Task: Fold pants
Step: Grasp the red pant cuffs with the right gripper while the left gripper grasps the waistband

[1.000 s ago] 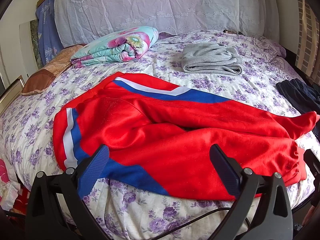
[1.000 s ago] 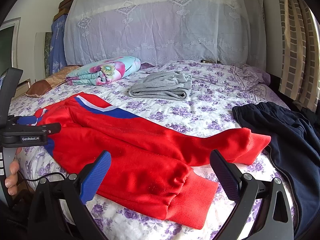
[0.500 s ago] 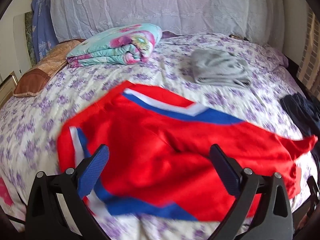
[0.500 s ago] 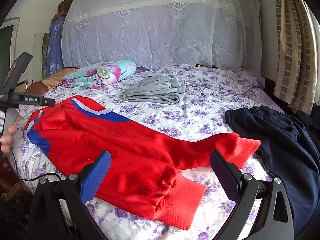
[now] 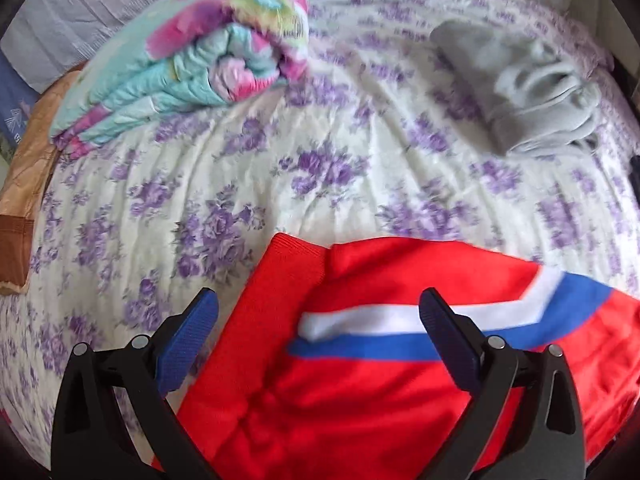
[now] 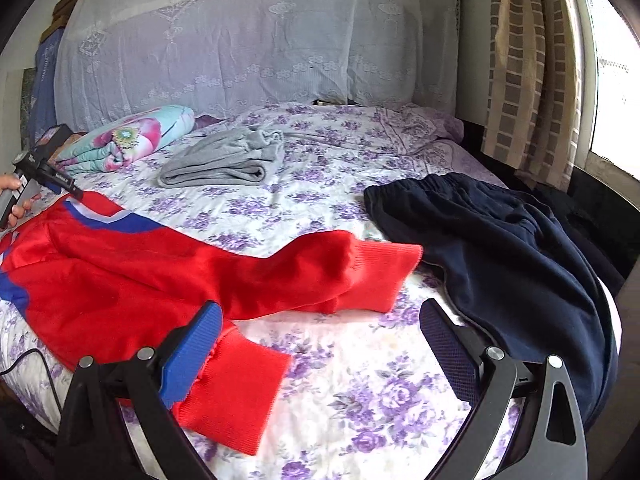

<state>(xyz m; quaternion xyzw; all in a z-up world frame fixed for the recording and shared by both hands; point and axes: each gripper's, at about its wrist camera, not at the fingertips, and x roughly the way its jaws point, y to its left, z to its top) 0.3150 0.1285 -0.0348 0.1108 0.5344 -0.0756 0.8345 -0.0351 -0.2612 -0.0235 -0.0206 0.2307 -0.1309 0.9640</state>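
Purple-flowered bedsheet covers the bed under both tools. Between the spread-apart fingers of the left gripper, which holds nothing, lies the waistband corner of the red track pants, with their white and blue stripe running off toward its right finger; the picture is smeared by motion, so whether the fingers touch the cloth is hard to tell. Ahead to its left sits a rolled floral quilt, ahead to its right folded grey pants. The right gripper is likewise released and empty; its left finger overlaps the nearer red cuff, the farther cuff lies just ahead, and navy pants spread beyond its right finger, cut off at the edge.
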